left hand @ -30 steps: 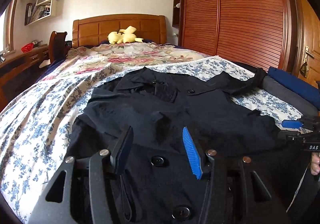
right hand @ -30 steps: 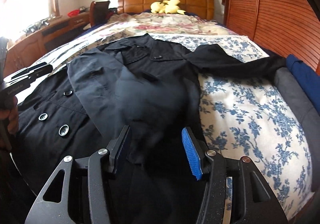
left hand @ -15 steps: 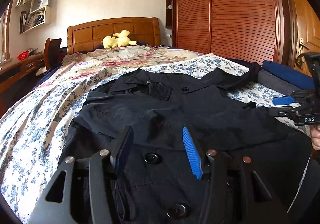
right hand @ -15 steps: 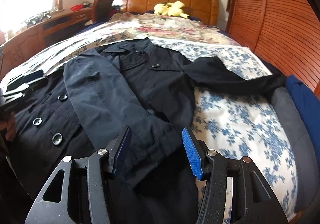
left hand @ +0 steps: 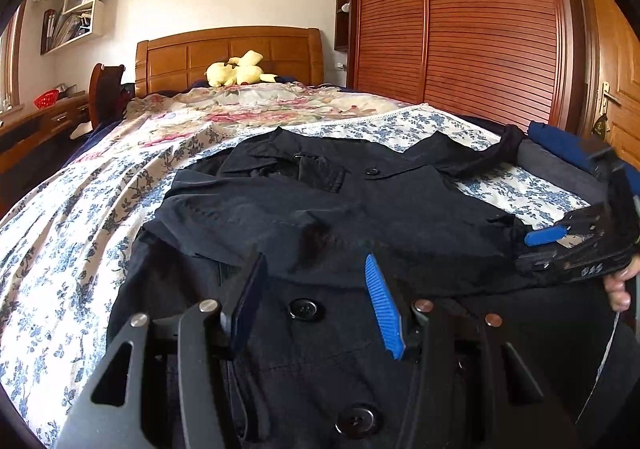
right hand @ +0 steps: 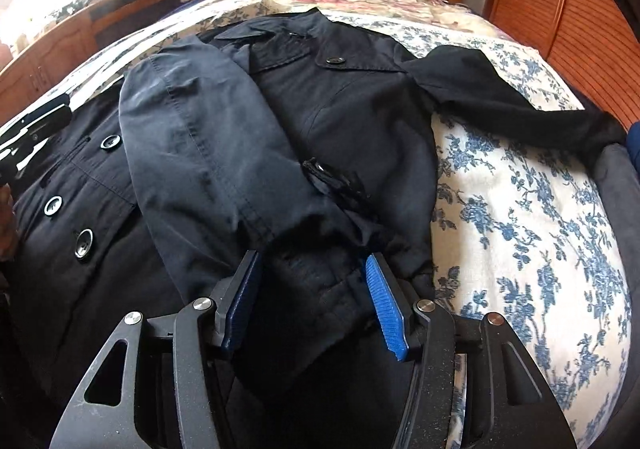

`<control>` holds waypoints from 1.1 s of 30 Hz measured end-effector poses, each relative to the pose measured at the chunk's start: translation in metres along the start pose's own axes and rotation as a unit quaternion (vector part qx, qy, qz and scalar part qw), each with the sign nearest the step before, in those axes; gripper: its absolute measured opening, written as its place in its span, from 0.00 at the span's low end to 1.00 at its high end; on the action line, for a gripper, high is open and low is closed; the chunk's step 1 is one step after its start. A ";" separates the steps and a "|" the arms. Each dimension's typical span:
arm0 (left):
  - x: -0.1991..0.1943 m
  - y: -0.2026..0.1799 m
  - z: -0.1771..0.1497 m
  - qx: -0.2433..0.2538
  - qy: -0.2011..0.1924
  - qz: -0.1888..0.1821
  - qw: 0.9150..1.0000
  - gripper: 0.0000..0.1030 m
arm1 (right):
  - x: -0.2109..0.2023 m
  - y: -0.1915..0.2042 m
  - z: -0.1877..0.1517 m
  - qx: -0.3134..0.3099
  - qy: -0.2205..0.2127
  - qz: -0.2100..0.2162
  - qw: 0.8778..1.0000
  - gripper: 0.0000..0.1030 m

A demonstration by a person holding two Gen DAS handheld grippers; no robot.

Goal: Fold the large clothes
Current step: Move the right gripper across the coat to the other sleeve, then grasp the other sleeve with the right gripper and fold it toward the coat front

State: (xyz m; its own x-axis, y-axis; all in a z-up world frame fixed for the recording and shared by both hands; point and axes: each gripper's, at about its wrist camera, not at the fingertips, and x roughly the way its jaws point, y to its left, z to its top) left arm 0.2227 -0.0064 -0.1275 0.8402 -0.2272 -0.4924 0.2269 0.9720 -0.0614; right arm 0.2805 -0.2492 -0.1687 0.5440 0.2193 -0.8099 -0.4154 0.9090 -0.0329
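Observation:
A large black buttoned coat (left hand: 360, 217) lies front-up on the bed, collar toward the headboard. Its left sleeve (right hand: 200, 137) is folded across the chest, with the cuff near my right gripper. The other sleeve (right hand: 512, 101) stretches out to the right over the bedspread. My left gripper (left hand: 314, 289) is open and empty, hovering over the coat's lower front by the buttons. My right gripper (right hand: 312, 289) is open and empty, just above the folded sleeve's cuff; it also shows at the right edge of the left wrist view (left hand: 560, 241).
A blue floral bedspread (right hand: 520, 217) covers the bed. A yellow plush toy (left hand: 240, 73) sits at the wooden headboard (left hand: 228, 49). A wooden wardrobe (left hand: 460, 29) stands on the right, a desk (right hand: 80, 33) on the left. Blue and grey folded fabric (left hand: 560, 157) lies at the bed's right edge.
The right gripper let the folded sleeve settle on the coat and tilted down toward it. The left gripper drew back a little and tilted up. Both stayed open.

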 end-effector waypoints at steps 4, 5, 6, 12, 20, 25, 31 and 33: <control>0.000 0.000 0.000 0.001 0.000 0.003 1.000 0.49 | -0.029 -0.013 0.010 0.003 -0.027 -0.006 1.000 0.54; 0.000 0.000 -0.001 0.001 0.000 0.003 1.000 0.49 | -0.034 -0.018 0.014 0.006 -0.033 -0.009 0.999 0.54; 0.000 0.000 -0.001 0.001 0.000 0.003 1.000 0.49 | -0.040 -0.026 0.020 0.009 -0.040 -0.015 0.999 0.54; 0.000 0.001 -0.001 -0.001 -0.001 0.004 1.000 0.49 | -0.047 -0.074 0.049 0.039 -0.053 -0.053 0.996 0.66; 0.000 0.003 -0.002 -0.002 0.000 0.005 1.000 0.49 | -0.017 -0.141 0.080 0.083 -0.032 -0.110 0.990 0.66; 0.002 0.002 -0.003 0.002 0.002 0.005 1.000 0.49 | -0.001 -0.179 0.095 0.132 -0.029 -0.112 0.985 0.66; 0.004 0.002 -0.003 0.003 0.005 0.002 1.000 0.49 | 0.019 -0.221 0.113 0.191 -0.020 -0.130 0.973 0.66; 0.005 0.003 -0.003 0.002 0.007 0.001 1.000 0.49 | 0.027 -0.235 0.114 0.217 -0.012 -0.140 0.966 0.66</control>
State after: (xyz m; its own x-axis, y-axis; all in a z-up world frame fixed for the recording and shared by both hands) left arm 0.2257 -0.0045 -0.1327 0.8339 -0.2254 -0.5038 0.2275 0.9720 -0.0582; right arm 0.4761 -0.4164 -0.1160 0.6102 -0.0523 -0.7905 0.0920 0.9957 0.0051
